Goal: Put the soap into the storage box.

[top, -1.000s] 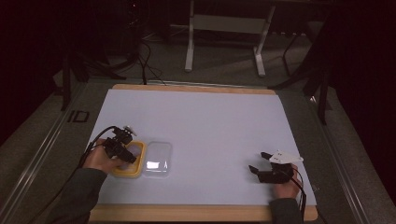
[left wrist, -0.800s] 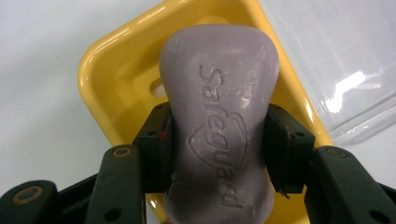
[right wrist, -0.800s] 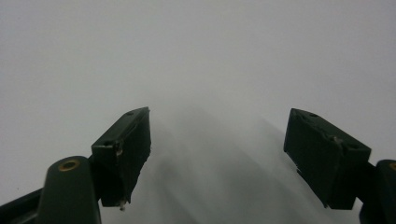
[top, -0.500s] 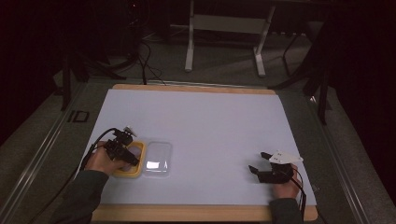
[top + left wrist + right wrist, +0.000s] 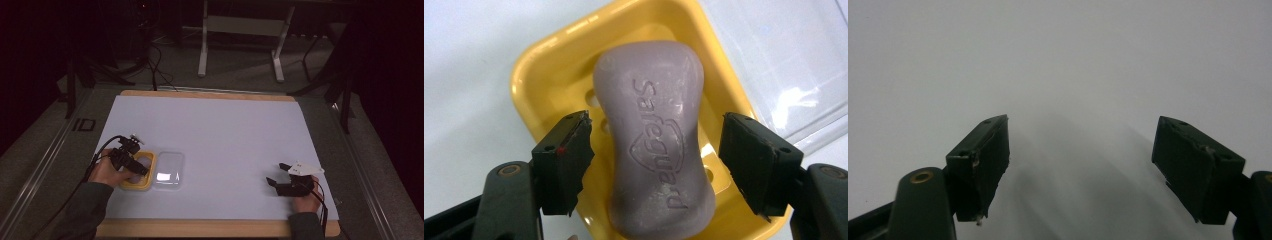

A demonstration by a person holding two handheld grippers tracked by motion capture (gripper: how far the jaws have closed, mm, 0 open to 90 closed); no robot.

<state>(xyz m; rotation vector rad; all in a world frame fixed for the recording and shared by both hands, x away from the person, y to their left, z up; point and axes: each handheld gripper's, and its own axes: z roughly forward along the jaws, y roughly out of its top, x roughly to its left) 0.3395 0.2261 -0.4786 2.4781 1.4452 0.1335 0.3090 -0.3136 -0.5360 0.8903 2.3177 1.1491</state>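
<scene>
1. Straddling the soap bar [image 5: 654, 140], the left gripper [image 5: 654, 165] has just been opening its jaws; the pads stand clear on either side, so the bar is released.
2. Directly beneath the jaws, the bar lies flat in the yellow soap dish [image 5: 549, 65], logo uppermost.
3. Just beyond the dish, touching its far edge, lies the clear lid [image 5: 794, 65].
4. Well apart, the right gripper [image 5: 280, 175] hangs released above the white table [image 5: 1058, 55], holding nothing.
5. Judgement: placing appears done; next comes withdrawing upward, then fetching the lid.
</scene>
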